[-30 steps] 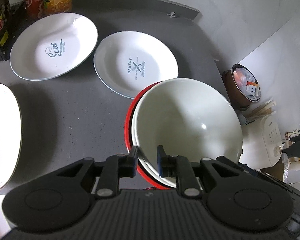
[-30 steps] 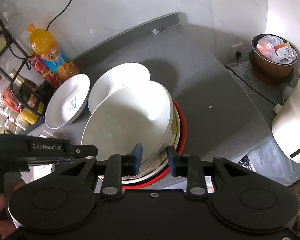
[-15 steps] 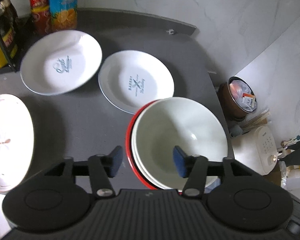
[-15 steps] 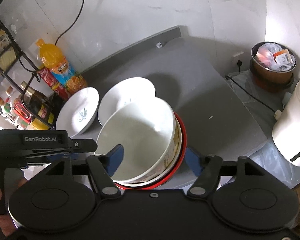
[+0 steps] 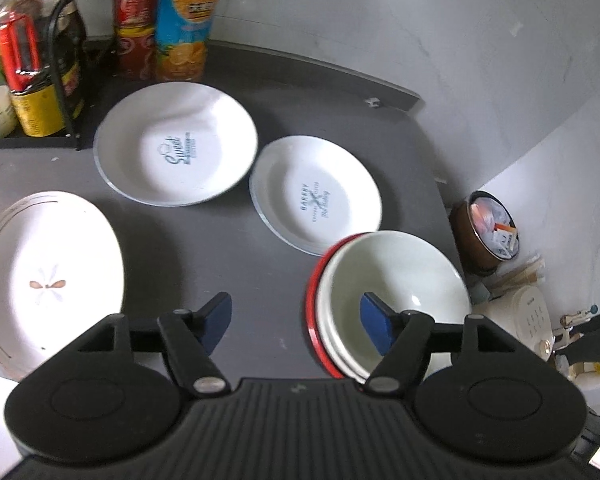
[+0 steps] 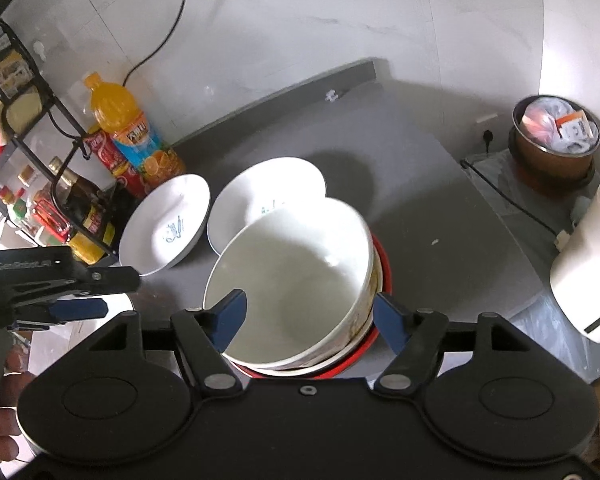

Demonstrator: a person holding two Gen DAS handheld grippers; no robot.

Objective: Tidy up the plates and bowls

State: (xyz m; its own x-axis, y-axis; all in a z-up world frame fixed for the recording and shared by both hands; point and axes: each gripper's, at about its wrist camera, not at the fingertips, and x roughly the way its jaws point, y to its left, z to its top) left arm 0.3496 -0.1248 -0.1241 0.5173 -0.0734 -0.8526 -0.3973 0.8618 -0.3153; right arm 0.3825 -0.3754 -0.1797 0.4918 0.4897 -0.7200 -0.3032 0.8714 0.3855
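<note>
While both grippers hang over the grey surface (image 5: 228, 240), three plates and one stack of bowls lie on it. The oval plate (image 5: 48, 276) sits left of the left gripper (image 5: 296, 316), the "Sweet" plate (image 5: 176, 144) and "Bakery" plate (image 5: 316, 196) beyond its wide-open fingers. The bowl stack (image 6: 296, 280) lies between the spread fingers of the right gripper (image 6: 308, 312), near the surface's right edge. Bottles (image 5: 180, 20) crowd the far-left corner.
</note>
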